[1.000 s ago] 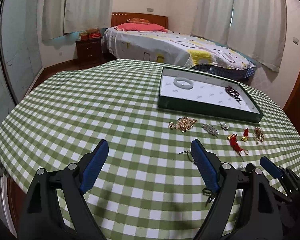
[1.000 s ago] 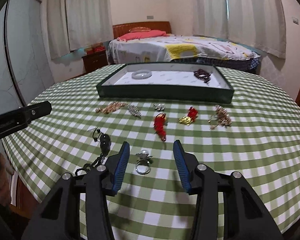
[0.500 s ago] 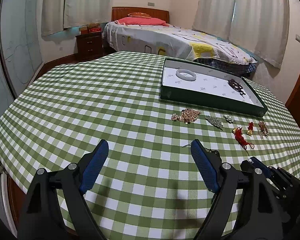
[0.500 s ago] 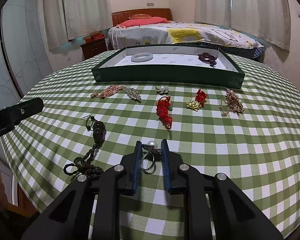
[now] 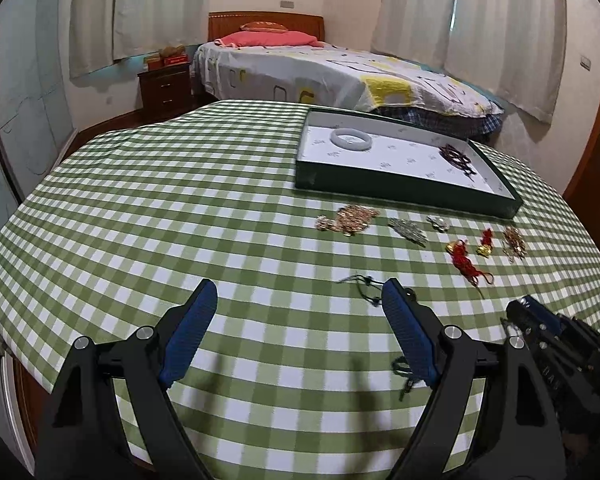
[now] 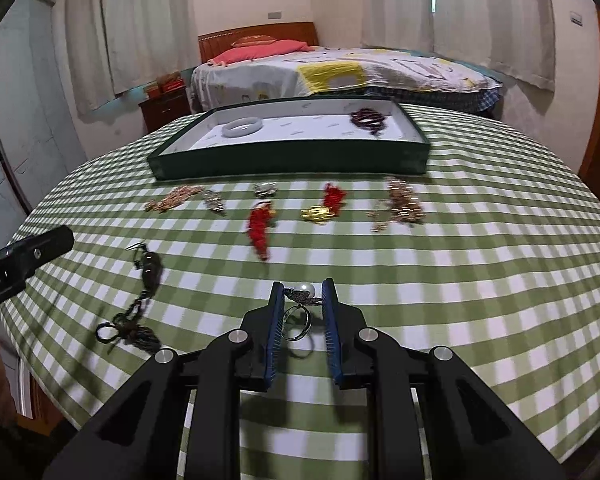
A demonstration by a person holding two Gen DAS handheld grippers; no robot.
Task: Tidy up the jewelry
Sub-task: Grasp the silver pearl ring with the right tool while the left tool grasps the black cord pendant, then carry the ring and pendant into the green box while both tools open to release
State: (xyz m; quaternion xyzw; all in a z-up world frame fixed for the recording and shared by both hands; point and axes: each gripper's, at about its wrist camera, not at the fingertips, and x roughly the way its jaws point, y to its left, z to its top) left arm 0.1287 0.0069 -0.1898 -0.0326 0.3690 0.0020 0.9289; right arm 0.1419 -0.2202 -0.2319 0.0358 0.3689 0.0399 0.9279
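My right gripper [image 6: 300, 292] is shut on a silver pearl ring [image 6: 300, 300] and holds it just above the checked tablecloth. My left gripper [image 5: 296, 292] is open and empty over the cloth's near left part. A green tray [image 6: 284, 160] at the far side holds a pale jade bangle [image 6: 242, 127] and a dark bead bracelet [image 6: 369, 119]. A row of loose pieces lies in front of the tray: a gold chain [image 6: 174, 198], a red tassel [image 6: 260, 226], a gold charm [image 6: 318, 213]. A dark cord pendant [image 6: 150, 270] lies left of the right gripper.
The round table [image 5: 140, 208] has a green checked cloth; its edge drops off close on the near and left sides. A bed [image 5: 340, 76] and a nightstand [image 5: 164, 86] stand beyond it. The right gripper's body shows in the left wrist view [image 5: 548, 332].
My right gripper closed on the pearl ring and has lifted it slightly. The left gripper has drawn back a little and stays open.
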